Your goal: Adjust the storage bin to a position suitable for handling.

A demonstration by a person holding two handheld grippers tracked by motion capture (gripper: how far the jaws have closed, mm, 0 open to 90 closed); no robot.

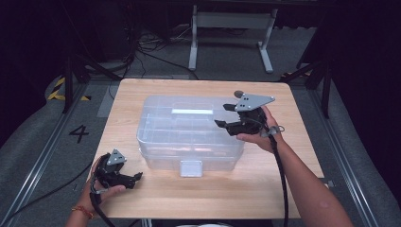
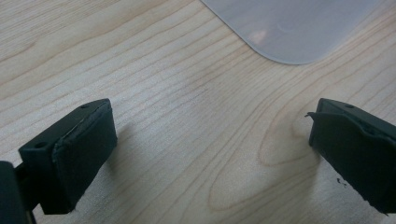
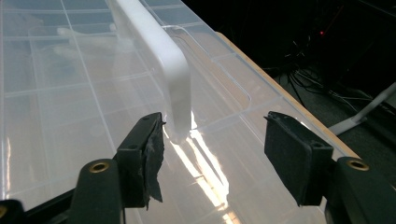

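A clear plastic box [image 1: 189, 130] with a lid, inner dividers and a white front latch [image 1: 191, 168] stands in the middle of the wooden table [image 1: 213, 194]. A white handle [image 3: 159, 51] lies flat on its lid. My right gripper [image 1: 223, 116] hovers at the box's right end. Its jaws are open over the lid [image 3: 70, 93], just beyond the end of the handle, with nothing between them [image 3: 217, 140]. My left gripper [image 1: 137, 177] rests low at the table's front left, open over bare wood [image 2: 210, 140]. A rounded corner of the box [image 2: 289, 28] lies ahead of it.
The table's right edge [image 3: 289, 93] runs close beside the box. Behind the table stand a white metal frame [image 1: 231, 28] and loose cables [image 1: 142, 47] on the grey floor. A painted number 4 [image 1: 79, 133] marks the floor at left.
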